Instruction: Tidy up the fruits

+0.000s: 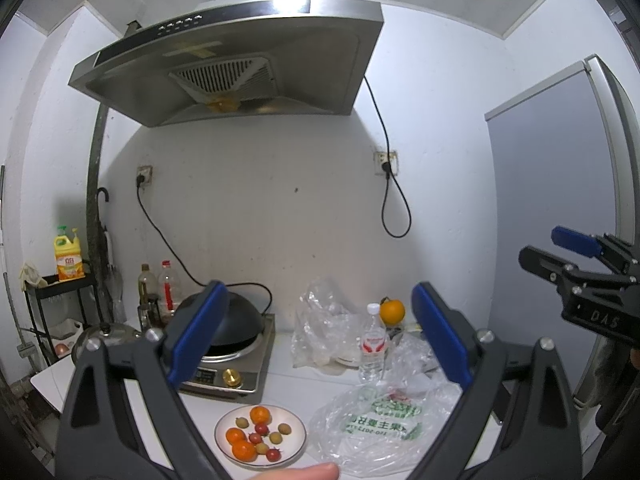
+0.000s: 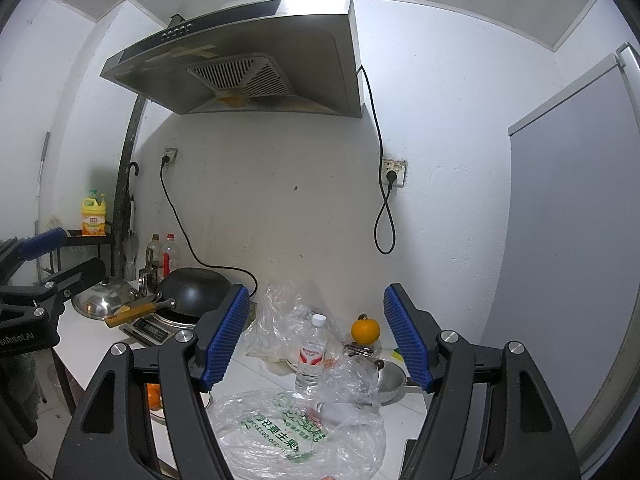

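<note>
A white plate (image 1: 298, 430) near the counter's front edge holds several small oranges (image 1: 260, 415), cherry tomatoes and pale green fruits. A larger orange (image 1: 392, 311) stands alone by the back wall, also visible as the orange (image 2: 365, 331) in the right wrist view. A clear plastic bag with green print (image 1: 380, 428) lies right of the plate. My left gripper (image 1: 320, 332) is held level above the counter, open, nothing between its blue pads. My right gripper (image 2: 316, 336) is likewise open and empty above the printed bag (image 2: 288, 436). It shows at the right edge of the left view as the right gripper (image 1: 560, 248).
An induction cooker with a black wok (image 1: 224, 320) sits at left, a steel lid (image 2: 105, 298) beyond it. A water bottle (image 2: 313, 354), crumpled clear bags (image 2: 280, 316) and a small metal bowl (image 2: 390, 378) crowd the counter's middle. A range hood (image 1: 240, 60) hangs overhead; a fridge (image 1: 568, 200) stands right.
</note>
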Tool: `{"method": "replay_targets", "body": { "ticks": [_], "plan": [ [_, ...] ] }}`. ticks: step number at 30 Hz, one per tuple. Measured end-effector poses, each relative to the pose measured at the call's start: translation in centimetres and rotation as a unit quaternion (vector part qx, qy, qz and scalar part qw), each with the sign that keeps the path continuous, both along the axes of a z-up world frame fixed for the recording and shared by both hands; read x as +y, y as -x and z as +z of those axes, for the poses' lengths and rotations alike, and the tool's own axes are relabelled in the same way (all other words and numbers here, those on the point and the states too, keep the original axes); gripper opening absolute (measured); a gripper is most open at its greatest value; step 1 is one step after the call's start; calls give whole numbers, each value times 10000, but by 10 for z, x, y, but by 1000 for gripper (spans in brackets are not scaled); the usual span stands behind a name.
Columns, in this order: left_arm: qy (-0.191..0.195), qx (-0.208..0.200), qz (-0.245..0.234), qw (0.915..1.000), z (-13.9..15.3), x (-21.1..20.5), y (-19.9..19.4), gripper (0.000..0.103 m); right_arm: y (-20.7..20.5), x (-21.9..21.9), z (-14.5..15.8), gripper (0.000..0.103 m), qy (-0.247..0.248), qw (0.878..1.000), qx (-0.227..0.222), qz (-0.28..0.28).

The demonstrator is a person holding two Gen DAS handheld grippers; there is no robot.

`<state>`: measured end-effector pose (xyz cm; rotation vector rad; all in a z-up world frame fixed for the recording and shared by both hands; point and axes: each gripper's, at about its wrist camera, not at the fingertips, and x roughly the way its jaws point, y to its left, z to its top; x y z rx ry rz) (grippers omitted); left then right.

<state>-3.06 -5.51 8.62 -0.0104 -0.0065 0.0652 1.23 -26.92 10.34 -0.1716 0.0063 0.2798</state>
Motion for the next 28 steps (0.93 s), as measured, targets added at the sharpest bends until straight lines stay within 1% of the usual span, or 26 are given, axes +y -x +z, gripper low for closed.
{"method": "replay_targets", "body": {
  "ticks": [20,28],
  "plan": [
    [-9,-11,-3,10000,0,0,0,94,0,1,0,73,11,10000,12,13],
    [-39,78,-66,9999,1,-2,-6,94,-3,3,-5,73,49,9999,103,80]
  ]
}}
